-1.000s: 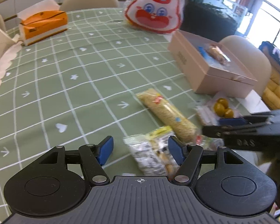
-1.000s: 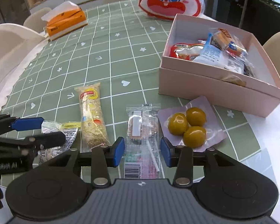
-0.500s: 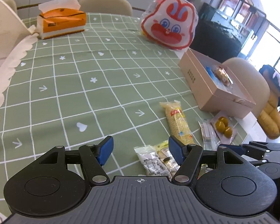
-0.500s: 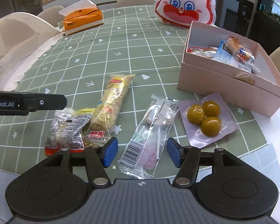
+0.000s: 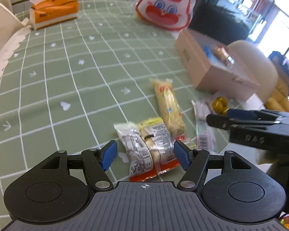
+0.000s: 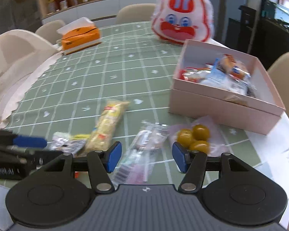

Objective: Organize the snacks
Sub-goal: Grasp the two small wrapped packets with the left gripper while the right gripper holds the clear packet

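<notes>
My left gripper (image 5: 145, 156) is open and hovers low over a pair of small printed snack packets (image 5: 148, 146) that lie on the green cloth between its pads, untouched. A long yellow snack bar (image 5: 168, 105) lies just beyond them. My right gripper (image 6: 146, 156) is also open, above a clear packet (image 6: 140, 154) that rests flat between its pads. A pouch of green olives (image 6: 194, 137) lies to its right. The pink box (image 6: 221, 100) at the right holds several wrapped snacks. Each gripper shows at the edge of the other's view.
A red-and-white bunny bag (image 6: 181, 25) stands behind the box. An orange tissue box (image 6: 79, 36) sits at the far left of the table (image 5: 67, 77). Beige chairs ring the table. The table's near edge runs just under both grippers.
The right gripper's jaws have widened around the clear packet and the view has pulled back. The left gripper drew away from the small packets, then came back close over them.
</notes>
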Motion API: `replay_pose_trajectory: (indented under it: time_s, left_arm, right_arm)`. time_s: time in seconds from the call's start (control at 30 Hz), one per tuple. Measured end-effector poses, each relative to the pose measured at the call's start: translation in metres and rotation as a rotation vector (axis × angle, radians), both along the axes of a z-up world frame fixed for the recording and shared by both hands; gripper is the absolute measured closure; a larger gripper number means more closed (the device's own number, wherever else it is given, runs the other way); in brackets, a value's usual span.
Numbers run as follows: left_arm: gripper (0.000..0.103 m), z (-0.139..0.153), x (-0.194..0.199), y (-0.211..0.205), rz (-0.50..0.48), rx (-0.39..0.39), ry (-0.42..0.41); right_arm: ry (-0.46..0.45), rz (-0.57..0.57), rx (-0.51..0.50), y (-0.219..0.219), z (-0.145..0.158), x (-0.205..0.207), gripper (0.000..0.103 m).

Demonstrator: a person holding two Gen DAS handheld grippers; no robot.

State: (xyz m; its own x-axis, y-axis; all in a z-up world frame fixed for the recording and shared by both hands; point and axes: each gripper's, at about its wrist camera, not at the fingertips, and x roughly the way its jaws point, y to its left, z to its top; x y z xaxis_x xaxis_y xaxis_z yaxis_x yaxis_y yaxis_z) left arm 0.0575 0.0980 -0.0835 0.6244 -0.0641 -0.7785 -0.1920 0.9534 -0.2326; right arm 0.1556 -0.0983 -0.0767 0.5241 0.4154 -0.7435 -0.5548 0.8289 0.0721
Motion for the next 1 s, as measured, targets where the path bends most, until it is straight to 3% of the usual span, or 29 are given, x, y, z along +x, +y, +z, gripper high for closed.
replay_pose_trajectory:
  time_s: [0.37, 0.5, 1.0]
  left_arm:
    - [0.028, -0.009, 0.017, -0.015, -0.038, 0.091, 0.006]
    - [0.035, -0.010, 0.005, -0.020, -0.104, 0.156, -0.017]
    - [0.042, -0.007, -0.031, 0.019, -0.015, 0.053, -0.048]
  right_arm:
    - [0.020, -0.024, -0.017, -0.009, -0.011, -0.006, 0.044]
    - [-0.004, -0.020, -0.020, -0.007, -0.009, -0.008, 0.044]
    - [0.047, 0.109, -0.008, 0.069, -0.012, 0.002, 0.044]
